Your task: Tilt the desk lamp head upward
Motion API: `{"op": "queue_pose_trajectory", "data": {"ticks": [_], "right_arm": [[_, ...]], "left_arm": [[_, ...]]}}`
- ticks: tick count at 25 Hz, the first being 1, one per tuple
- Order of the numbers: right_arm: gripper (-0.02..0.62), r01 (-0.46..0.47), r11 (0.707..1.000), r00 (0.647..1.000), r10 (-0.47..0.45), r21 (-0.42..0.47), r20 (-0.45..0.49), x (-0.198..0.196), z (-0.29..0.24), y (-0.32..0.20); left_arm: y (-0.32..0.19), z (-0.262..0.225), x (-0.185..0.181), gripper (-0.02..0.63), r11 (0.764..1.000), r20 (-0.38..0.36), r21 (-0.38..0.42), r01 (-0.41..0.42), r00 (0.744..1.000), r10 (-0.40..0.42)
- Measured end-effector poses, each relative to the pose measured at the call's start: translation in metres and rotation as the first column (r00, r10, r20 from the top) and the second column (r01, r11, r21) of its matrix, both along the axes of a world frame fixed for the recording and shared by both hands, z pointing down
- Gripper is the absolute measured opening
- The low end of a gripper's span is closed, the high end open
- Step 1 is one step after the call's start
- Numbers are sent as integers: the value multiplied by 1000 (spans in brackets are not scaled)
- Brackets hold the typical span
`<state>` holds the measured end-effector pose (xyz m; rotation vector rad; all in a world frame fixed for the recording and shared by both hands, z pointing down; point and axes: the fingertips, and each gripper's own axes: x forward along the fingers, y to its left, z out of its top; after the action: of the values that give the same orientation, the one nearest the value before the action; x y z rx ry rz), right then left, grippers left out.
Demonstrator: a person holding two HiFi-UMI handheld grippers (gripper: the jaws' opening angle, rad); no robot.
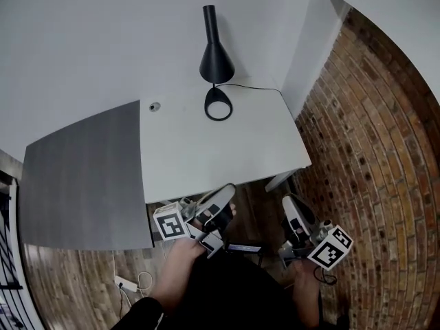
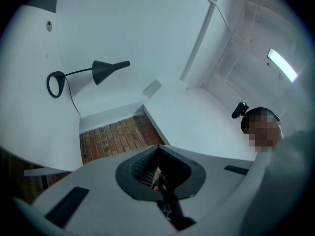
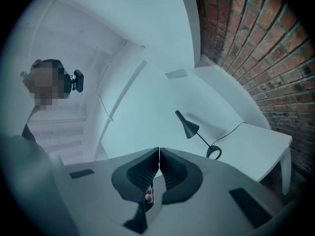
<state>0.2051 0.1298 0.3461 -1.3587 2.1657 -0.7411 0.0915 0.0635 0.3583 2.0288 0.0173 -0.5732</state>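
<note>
A black desk lamp stands at the far edge of a white desk, its ring base on the desktop and its cone head pointing down. It also shows in the left gripper view as the lamp and in the right gripper view as the lamp. My left gripper is shut and empty, held below the desk's near edge. My right gripper is shut too, to the right of it, well short of the lamp.
A dark grey desk section adjoins the white one on the left. A brick wall runs along the right side. The lamp's cord trails toward the corner. A power strip lies on the wood floor.
</note>
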Motion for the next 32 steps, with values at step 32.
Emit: {"op": "queue_pose_trajectory", "data": {"ticks": [32], "right_arm": [[15,240,962,961,-215,-135,176,-17,33,-240]], "left_arm": [[-200,31,-27,11,978,99,-36,206,974,-201]]}}
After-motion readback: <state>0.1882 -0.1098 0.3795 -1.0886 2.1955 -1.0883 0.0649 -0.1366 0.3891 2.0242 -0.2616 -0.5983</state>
